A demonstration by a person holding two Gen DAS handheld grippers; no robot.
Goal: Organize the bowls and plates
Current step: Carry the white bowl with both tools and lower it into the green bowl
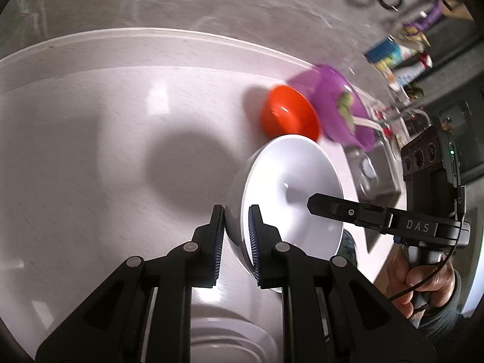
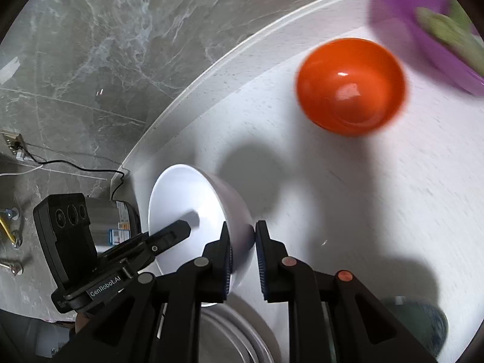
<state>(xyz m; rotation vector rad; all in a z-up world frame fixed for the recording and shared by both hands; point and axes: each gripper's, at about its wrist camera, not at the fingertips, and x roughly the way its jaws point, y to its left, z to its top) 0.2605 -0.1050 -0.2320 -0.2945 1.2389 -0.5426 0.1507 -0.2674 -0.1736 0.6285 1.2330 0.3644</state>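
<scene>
1. The round white table (image 1: 90,151) fills both views, glossy, with a raised pale rim, over grey marbled floor (image 2: 90,45).
2. A purple bowl (image 1: 338,106) holding something green sits at the far edge, blurred.
3. The white bowl (image 1: 290,199) is plain, smooth and deep, tilted on its side above the tabletop, held between both grippers.
4. An orange bowl (image 2: 351,86) stands upright on the table near the purple one, empty and shiny.
5. The left gripper (image 1: 237,236) is clamped on the white bowl's wall, one pad inside, one outside.
6. The right gripper (image 2: 243,252) pinches the opposite wall likewise.
7. Writing: "DAS" shows in the left view; "GenRobot.AI" in the right.
8. Only the left view shows a hand (image 1: 423,284) and shelf clutter; only the right shows cables.
</scene>
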